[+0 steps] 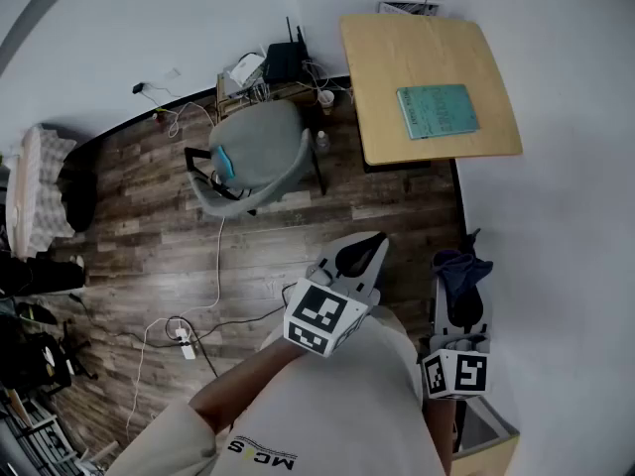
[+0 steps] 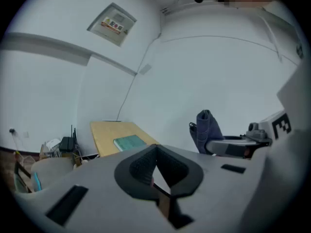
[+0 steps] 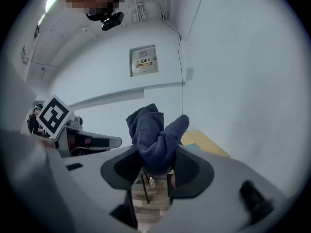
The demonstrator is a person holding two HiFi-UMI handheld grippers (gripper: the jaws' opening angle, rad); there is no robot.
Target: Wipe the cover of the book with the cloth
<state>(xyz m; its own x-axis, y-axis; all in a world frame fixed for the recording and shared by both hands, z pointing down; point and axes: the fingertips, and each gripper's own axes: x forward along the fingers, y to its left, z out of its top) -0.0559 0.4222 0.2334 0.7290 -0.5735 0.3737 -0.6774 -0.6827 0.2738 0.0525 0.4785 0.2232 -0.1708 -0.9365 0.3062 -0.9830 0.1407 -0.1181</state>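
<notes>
Left gripper (image 1: 369,249) closed, empty; right gripper (image 1: 460,284) clamping cloth (image 3: 153,129).

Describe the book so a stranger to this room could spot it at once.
Find the light wooden table against the white wall, past the grey chair. The book lies flat on it. It is teal and the only thing on the tabletop.

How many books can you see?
1. The teal book lies flat on the wooden table by the wall. More could be hidden in the clutter behind the chair.
</notes>
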